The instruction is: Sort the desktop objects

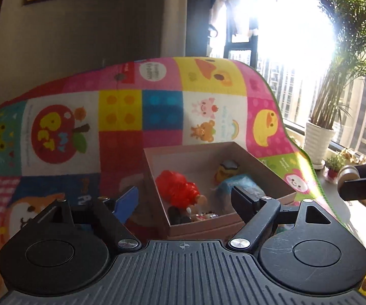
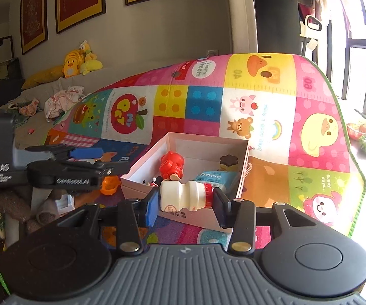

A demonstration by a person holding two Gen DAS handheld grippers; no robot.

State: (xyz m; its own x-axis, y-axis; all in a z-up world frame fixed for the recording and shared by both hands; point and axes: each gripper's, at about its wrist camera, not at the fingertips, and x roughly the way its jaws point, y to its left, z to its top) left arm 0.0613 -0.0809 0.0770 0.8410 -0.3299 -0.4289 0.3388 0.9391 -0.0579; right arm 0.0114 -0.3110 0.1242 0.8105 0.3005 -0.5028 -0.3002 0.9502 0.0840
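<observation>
Toys [image 2: 171,165] crowd box [image 2: 208,141] beyond held bottle [image 2: 183,198].

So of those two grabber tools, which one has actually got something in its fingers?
The right gripper: its fingers clamp a small white bottle with a red cap, held sideways. The left gripper is open with nothing between its fingers, over the cardboard box.
</observation>
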